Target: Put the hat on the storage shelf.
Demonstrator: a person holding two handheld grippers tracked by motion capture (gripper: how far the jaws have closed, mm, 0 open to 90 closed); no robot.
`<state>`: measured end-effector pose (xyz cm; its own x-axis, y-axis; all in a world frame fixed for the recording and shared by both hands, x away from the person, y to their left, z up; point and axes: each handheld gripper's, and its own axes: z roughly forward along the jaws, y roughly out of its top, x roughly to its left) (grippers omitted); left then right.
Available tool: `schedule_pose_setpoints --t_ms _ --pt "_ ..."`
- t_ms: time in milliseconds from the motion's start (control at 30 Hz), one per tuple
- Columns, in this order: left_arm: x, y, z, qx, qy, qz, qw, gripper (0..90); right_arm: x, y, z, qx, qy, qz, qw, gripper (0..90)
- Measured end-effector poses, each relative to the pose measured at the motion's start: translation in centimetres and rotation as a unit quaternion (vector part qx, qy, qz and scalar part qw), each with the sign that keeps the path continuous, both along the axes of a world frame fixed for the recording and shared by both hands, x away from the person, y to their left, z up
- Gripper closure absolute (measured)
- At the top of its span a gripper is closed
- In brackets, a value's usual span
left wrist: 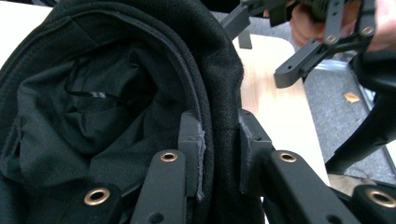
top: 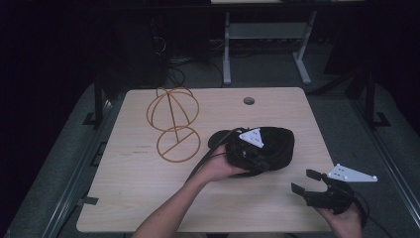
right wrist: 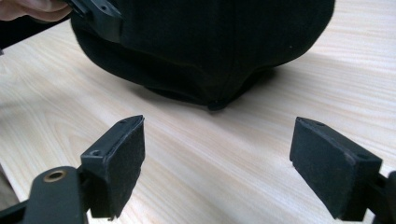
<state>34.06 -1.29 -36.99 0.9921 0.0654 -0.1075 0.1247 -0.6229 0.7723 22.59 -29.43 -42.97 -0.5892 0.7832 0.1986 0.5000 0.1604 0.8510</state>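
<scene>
Black fabric cap (top: 270, 144), soft and slouching, right of centre on the pale wooden worktop (top: 138, 193), nearer its right edge than its left. Pinched at its brim-side edge by the left gripper (top: 247, 159): jaws nearly together, pads (left wrist: 191, 144) pressing a folded seam of cloth from both sides, crown and lining sagging open beyond. Partly lifted, by the look of it, with the lowest fold seemingly touching the wood in the right gripper view.

Right gripper (top: 303, 182) near the front right corner, jaws spread wide, nothing between the pads (right wrist: 122, 161), pointed at the cap (right wrist: 210, 51) across bare tabletop.

Gold wire hat stand (top: 173, 124), a round hoop base with a globe of thin rings above, toward the rear left, well apart from the cap.

Probable step: raising the cap clear and carrying it to the stand. To do it well:
- Keep the pinch firm and steady; a single seam hold on limp cloth slips easily.
- Lift until the whole cap hangs free before moving sideways, to avoid dragging.
- Bring the empty right gripper to the opposite rim, closing on one layer only, so the opening stays spread.
- Approach the stand from above, opening downward, and lower gently; light wire likely to tip under a sideways push.
</scene>
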Motion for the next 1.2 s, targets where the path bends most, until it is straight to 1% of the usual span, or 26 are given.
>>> schedule_pose_setpoints --t_ms 67,100,133,200,233,333,367,467,567,667,700,767,800,867,933,967,1067,1133,1167,1200 --pt "0.0 0.4 0.4 -0.010 0.006 0.001 0.9999 74.6 0.1 0.2 0.1 0.006 -0.003 0.001 1.0000 17.5" --pt "0.1 0.7 0.6 -0.017 0.009 0.002 0.9998 74.5 0.2 0.6 0.2 0.009 -0.006 0.007 0.9999 17.6" --pt "0.1 0.9 0.8 -0.021 0.010 0.002 0.9997 74.5 0.2 0.6 0.2 0.009 -0.006 0.007 0.9999 17.6" --pt "0.2 1.3 1.2 -0.030 0.013 0.003 0.9995 74.5 0.3 1.0 0.4 0.008 -0.013 0.012 0.9998 17.6" --pt "0.2 1.5 1.4 -0.035 0.014 0.002 0.9993 74.5 0.3 1.2 0.5 0.011 -0.014 0.014 0.9998 17.6" --pt "0.2 2.0 2.1 -0.052 0.019 0.003 0.9985 74.5 0.4 1.9 0.9 0.021 -0.029 0.025 0.9990 17.5" --pt "0.1 2.1 2.3 -0.059 0.021 0.004 0.9980 74.5 0.4 1.9 0.9 0.021 -0.029 0.025 0.9990 17.5" --pt "0.0 2.4 3.1 -0.073 0.020 0.003 0.9971 74.4 0.4 2.3 1.1 0.023 -0.038 0.030 0.9986 17.6" --pt "-0.3 2.7 3.9 -0.085 0.017 -0.003 0.9962 74.4 0.6 2.6 1.3 0.027 -0.040 0.026 0.9985 17.5" --pt "-0.5 2.7 4.5 -0.093 0.017 -0.007 0.9955 74.3 0.7 2.6 1.5 0.029 -0.051 0.024 0.9980 17.0" --pt "-0.7 2.7 4.7 -0.095 0.013 -0.010 0.9954 74.1 0.8 2.6 1.6 0.030 -0.048 0.027 0.9980 15.9" --pt "-0.8 2.8 5.0 -0.097 0.011 -0.013 0.9951 74.1 1.0 2.7 1.7 0.030 -0.051 0.023 0.9980 14.7" --pt "-0.9 2.7 5.1 -0.101 0.013 -0.013 0.9947 74.2 1.1 2.8 1.7 0.030 -0.057 0.022 0.9977 13.6" --pt "-0.9 2.8 5.4 -0.103 0.012 -0.016 0.9945 74.2 1.3 3.0 1.8 0.029 -0.062 0.014 0.9975 13.8" --pt "-1.0 2.8 5.7 -0.109 0.012 -0.018 0.9939 74.1 1.4 3.1 1.9 0.035 -0.067 0.015 0.9970 13.8" --pt "-1.0 2.8 6.0 -0.112 0.011 -0.019 0.9934 74.1 1.5 3.1 1.9 0.037 -0.073 0.012 0.9966 13.8" --pt "-1.1 2.9 6.6 -0.119 0.011 -0.021 0.9926 74.1 1.9 3.3 2.2 0.053 -0.087 0.009 0.9948 13.8" --pt "-1.2 3.0 6.9 -0.121 0.008 -0.021 0.9923 74.1 2.0 3.4 2.3 0.054 -0.089 0.008 0.9945 13.8" --pt "-1.2 3.1 7.0 -0.122 0.008 -0.022 0.9922 74.1 2.1 3.4 2.4 0.062 -0.095 0.008 0.9935 14.0" --pt "-1.3 3.1 7.1 -0.125 0.006 -0.022 0.9919 74.1 2.1 3.4 2.4 0.062 -0.095 0.008 0.9935 14.0"
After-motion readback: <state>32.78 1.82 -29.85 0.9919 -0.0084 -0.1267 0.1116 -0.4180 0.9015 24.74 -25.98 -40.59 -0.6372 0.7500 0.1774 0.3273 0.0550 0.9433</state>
